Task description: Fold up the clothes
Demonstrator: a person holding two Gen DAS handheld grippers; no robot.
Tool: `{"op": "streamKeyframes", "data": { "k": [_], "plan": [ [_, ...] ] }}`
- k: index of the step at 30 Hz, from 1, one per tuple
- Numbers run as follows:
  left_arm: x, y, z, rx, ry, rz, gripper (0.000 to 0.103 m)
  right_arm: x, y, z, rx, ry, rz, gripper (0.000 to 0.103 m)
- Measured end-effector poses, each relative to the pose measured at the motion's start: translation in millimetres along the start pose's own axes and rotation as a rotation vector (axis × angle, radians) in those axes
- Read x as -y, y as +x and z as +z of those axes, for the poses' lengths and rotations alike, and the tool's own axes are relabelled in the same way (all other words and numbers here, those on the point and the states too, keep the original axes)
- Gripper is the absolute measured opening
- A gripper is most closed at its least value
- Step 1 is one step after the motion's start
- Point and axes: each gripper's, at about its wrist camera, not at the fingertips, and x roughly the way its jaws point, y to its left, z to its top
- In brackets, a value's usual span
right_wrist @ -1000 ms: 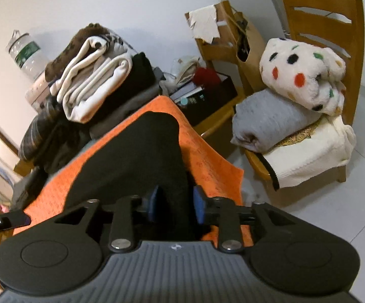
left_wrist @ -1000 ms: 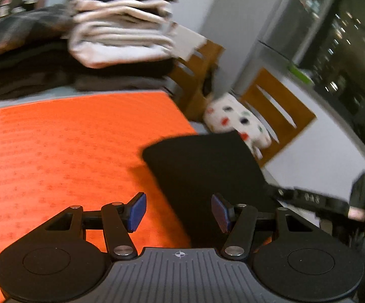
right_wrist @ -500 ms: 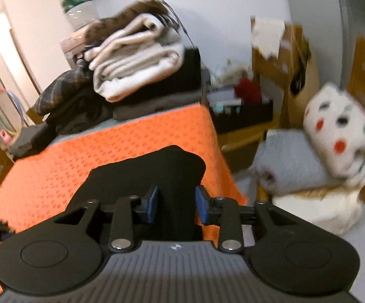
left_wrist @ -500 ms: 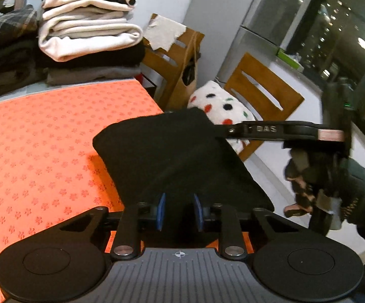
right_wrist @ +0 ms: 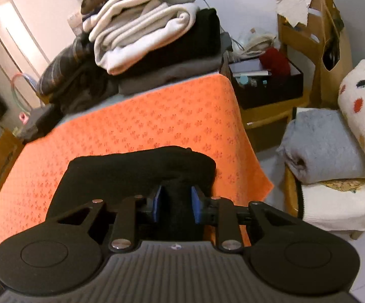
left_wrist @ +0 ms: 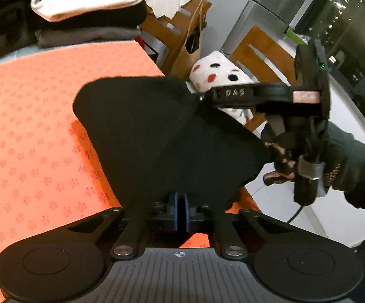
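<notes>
Both my left gripper (left_wrist: 180, 210) and right gripper (right_wrist: 176, 203) pinch the folded black garment (left_wrist: 152, 136) above the orange mat (left_wrist: 31, 126); stacking likely follows.

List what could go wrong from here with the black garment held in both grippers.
1. The black garment sits near the orange cloth's right edge; loose fabric could slide off toward the chair.
2. The left gripper pinches only a thin edge, so a tug might pull it free.
3. The right gripper clamps a thick bunch, which may leave the fold lumpy or uneven.
</notes>
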Motion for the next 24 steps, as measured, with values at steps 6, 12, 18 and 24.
{"op": "streamKeyframes", "data": {
  "k": [6, 12, 18, 24],
  "plan": [
    [0.9, -25.8, 2.0, 0.099, 0.007, -0.029, 0.018, -15.9, -47.0, 5.0, 0.051, -0.074, -0.012, 0.031],
    [-7.3, -31.4, 5.2, 0.148, -0.028, -0.015, 0.026, -47.4, -92.8, -17.6, 0.027, -0.213, 0.032, 0.031],
    [-10.8, -6.5, -0.9, 0.09, -0.006, 0.002, 0.026, -56.2, -78.0, -50.8, -0.04, -0.277, -0.042, 0.031],
    [-14.5, -21.9, 1.6, 0.143, -0.038, -0.029, 0.054, -48.7, -80.3, -59.9, -0.009, -0.195, -0.042, 0.032]
  ]
}}
